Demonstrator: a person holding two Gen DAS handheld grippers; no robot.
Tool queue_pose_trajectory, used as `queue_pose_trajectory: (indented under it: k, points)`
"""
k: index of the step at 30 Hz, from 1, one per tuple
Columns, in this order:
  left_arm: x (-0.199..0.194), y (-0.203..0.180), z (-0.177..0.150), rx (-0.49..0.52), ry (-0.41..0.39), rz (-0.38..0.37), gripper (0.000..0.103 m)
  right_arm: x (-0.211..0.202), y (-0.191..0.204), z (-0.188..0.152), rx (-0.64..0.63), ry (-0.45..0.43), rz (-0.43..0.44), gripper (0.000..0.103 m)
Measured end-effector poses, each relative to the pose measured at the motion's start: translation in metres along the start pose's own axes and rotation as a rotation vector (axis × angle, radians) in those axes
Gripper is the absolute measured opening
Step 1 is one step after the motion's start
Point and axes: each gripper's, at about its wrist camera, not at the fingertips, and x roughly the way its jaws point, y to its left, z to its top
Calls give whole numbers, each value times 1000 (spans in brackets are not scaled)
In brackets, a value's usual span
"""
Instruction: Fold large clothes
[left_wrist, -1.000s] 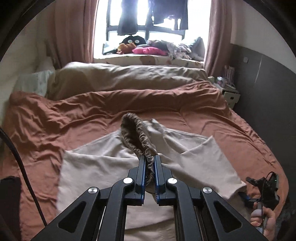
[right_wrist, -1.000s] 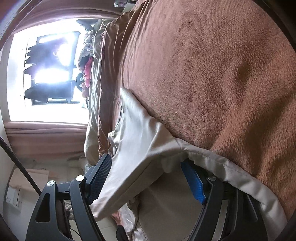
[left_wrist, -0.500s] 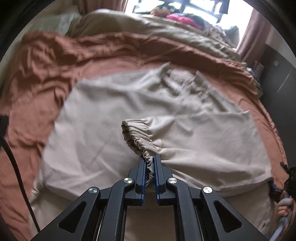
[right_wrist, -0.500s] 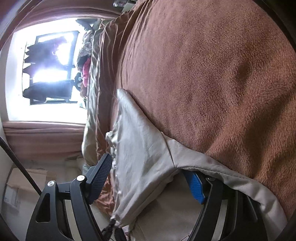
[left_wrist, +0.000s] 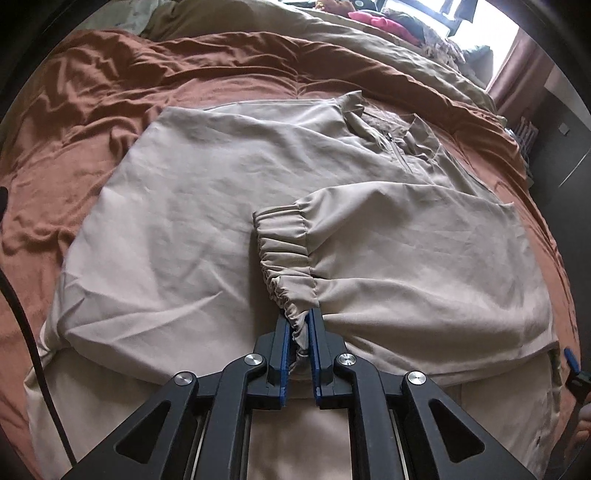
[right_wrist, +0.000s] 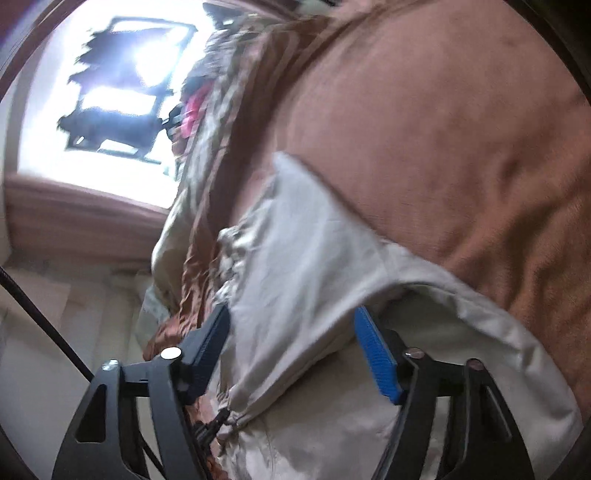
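A beige jacket (left_wrist: 207, 206) lies spread on a rust-brown duvet (left_wrist: 85, 96), collar and zip toward the far side. One sleeve is folded across the body, and its gathered elastic cuff (left_wrist: 284, 251) ends between the blue pads of my left gripper (left_wrist: 299, 326). Those jaws are just opening, and the cuff's edge is still pinched. In the right wrist view the same jacket (right_wrist: 306, 258) drapes over the bed's near edge. My right gripper (right_wrist: 291, 343) straddles a fold of its cloth. Its jaws are closing, and the pads stand apart from the cloth.
An olive-beige duvet (left_wrist: 266, 26) lies across the far end of the bed, with piled clothes (left_wrist: 376, 20) on the sill below a bright window (right_wrist: 110, 96). A dark wall (left_wrist: 561, 155) borders the bed's right side. A black cable (left_wrist: 22, 314) hangs at the left.
My left gripper came down with the cuff and laid the sleeve across the jacket's body. My right gripper rose and rolled, and its jaws stand narrower around the fold.
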Motion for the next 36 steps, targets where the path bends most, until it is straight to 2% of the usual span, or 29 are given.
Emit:
queue_pose_trajectory:
  k: [2, 5, 11, 14, 17, 18, 19, 20, 22, 25, 27, 29, 32, 33, 34, 35, 36]
  points:
    - [2, 1, 1, -2, 1, -10, 12, 6, 11, 1, -65, -16, 3, 63]
    - [5, 3, 3, 6, 2, -15, 14, 26, 7, 3, -104, 4, -29, 57]
    - [11, 6, 5, -6, 14, -13, 19, 71, -11, 13, -46, 77, -204, 56]
    - [5, 4, 6, -5, 22, -1, 20, 67, 5, 13, -80, 66, -242, 56]
    - [-10, 3, 5, 2, 19, 3, 23, 51, 29, 7, -141, 29, -222, 56]
    - [-15, 4, 4, -2, 18, -8, 26, 47, 34, 4, -155, 23, -214, 56]
    - [-23, 4, 3, -5, 13, -20, 36, 41, 40, 0, -179, 19, -203, 56]
    - [-29, 5, 2, -6, 8, -29, 51, 37, 42, -6, -201, 19, -202, 56]
    - [-48, 7, -2, -12, -12, -47, 68, 28, 43, -17, -252, 10, -217, 58]
    - [-76, 9, -7, -19, -37, -52, 70, 22, 49, -31, -295, -13, -259, 61]
    - [-101, 12, -13, -18, -62, -49, 72, 9, 58, -38, -321, -13, -246, 62]
    - [-123, 16, -20, -13, -83, -50, 73, -7, 72, -50, -393, -36, -273, 82]
    - [-159, 22, -34, -13, -118, -75, 74, -33, 86, -67, -436, -46, -275, 85]
    - [-168, 23, -38, -17, -130, -76, 76, -41, 90, -72, -441, -51, -278, 85]
    - [-183, 25, -45, -22, -150, -86, 87, -50, 95, -78, -453, -67, -280, 89]
    - [-193, 26, -51, -27, -165, -100, 102, -63, 100, -85, -474, -88, -277, 99]
    - [-205, 28, -58, -33, -185, -120, 102, -73, 104, -91, -495, -103, -272, 103]
